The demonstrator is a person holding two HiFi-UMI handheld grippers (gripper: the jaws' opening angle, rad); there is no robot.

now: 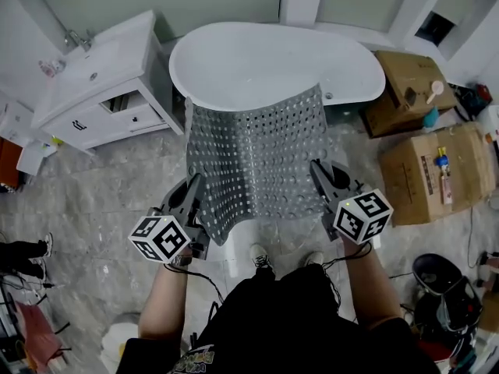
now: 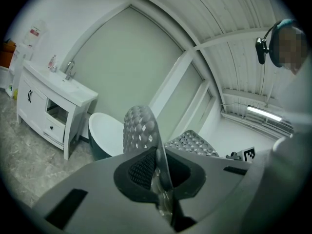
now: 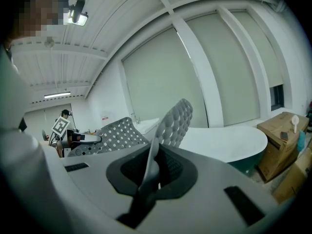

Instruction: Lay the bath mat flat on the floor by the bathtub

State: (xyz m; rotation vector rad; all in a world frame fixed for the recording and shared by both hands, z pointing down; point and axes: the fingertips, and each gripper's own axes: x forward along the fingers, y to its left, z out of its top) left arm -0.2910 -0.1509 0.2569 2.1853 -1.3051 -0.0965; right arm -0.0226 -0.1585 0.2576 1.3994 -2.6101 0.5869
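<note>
A grey perforated bath mat (image 1: 257, 162) hangs stretched in the air between my two grippers, in front of the white bathtub (image 1: 265, 65). Its far edge reaches over the tub's near rim. My left gripper (image 1: 195, 189) is shut on the mat's left edge, which stands pinched between the jaws as the bath mat (image 2: 141, 130) in the left gripper view. On the mat's right edge my right gripper (image 1: 321, 176) is shut, and the bath mat (image 3: 173, 123) rises from between its jaws there. The bathtub (image 3: 224, 140) lies beyond.
A white vanity with a sink (image 1: 97, 84) stands left of the tub. Cardboard boxes (image 1: 437, 170) sit at the right, a black bucket (image 1: 448, 291) at the lower right. Grey marble floor (image 1: 93, 201) spreads below. The person's shoes (image 1: 261, 257) stand under the mat.
</note>
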